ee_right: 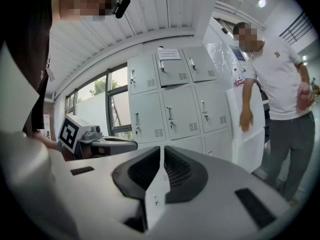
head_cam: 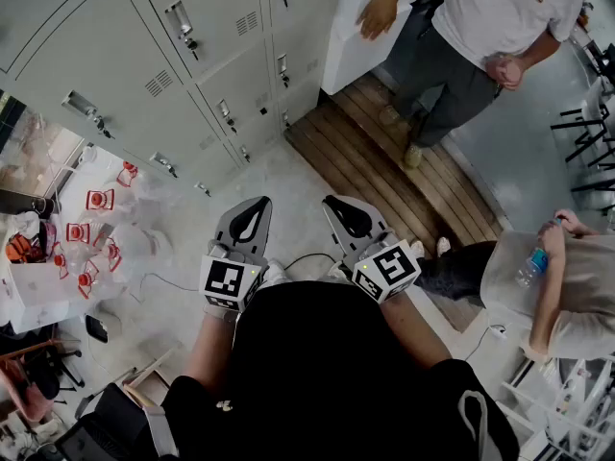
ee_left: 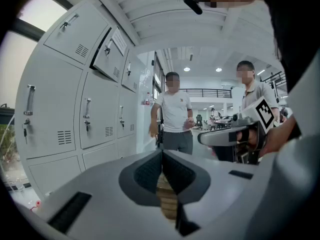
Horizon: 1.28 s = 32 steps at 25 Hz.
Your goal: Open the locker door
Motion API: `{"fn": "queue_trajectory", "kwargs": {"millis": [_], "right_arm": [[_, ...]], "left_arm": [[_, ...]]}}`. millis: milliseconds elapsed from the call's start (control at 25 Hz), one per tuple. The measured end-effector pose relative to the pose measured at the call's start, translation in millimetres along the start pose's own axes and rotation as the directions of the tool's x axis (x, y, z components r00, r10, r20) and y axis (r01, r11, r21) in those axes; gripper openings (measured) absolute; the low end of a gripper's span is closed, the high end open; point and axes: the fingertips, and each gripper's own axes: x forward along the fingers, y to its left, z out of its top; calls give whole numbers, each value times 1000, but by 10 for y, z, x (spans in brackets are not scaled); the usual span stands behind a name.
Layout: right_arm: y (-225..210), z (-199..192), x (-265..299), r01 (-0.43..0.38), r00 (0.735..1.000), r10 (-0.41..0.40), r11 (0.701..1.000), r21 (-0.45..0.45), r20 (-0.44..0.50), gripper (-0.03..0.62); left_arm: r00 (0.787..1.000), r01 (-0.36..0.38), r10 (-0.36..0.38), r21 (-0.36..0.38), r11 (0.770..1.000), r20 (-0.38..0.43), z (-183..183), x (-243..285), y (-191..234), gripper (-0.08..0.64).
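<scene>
A bank of pale grey lockers with small handles and vent slots fills the upper left of the head view. It also shows in the left gripper view and in the right gripper view. One upper door with a paper sheet looks slightly ajar. The other doors sit flush. My left gripper and right gripper hang side by side over the floor, well short of the lockers. Both are shut with nothing between the pads, as the left gripper and right gripper show in their own views.
A person in a white T-shirt stands on a wooden platform beside a white panel. Another person holds a water bottle at the right. A table with red-and-white items stands at the left.
</scene>
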Motion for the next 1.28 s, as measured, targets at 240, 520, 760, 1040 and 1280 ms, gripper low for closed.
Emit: {"fn": "queue_trajectory", "kwargs": {"millis": [240, 520, 760, 1040, 1280], "right_arm": [[-51, 15, 55, 6, 1000, -6, 1000, -12, 5, 44], [-137, -9, 4, 21, 1000, -21, 1000, -1, 2, 44], [-151, -58, 84, 35, 999, -35, 998, 58, 2, 44], [95, -231, 482, 57, 997, -53, 996, 65, -59, 44], [1, -303, 656, 74, 994, -67, 994, 84, -90, 44]], "left_arm": [[1000, -1, 1, 5, 1000, -3, -26, 57, 76, 25], [1000, 17, -17, 5, 1000, -22, -78, 141, 7, 25], [999, 18, -17, 13, 1000, -32, -94, 53, 58, 25], [996, -13, 10, -36, 999, -94, -418, -269, 691, 25], [992, -13, 6, -57, 998, -123, -530, -128, 903, 26]]}}
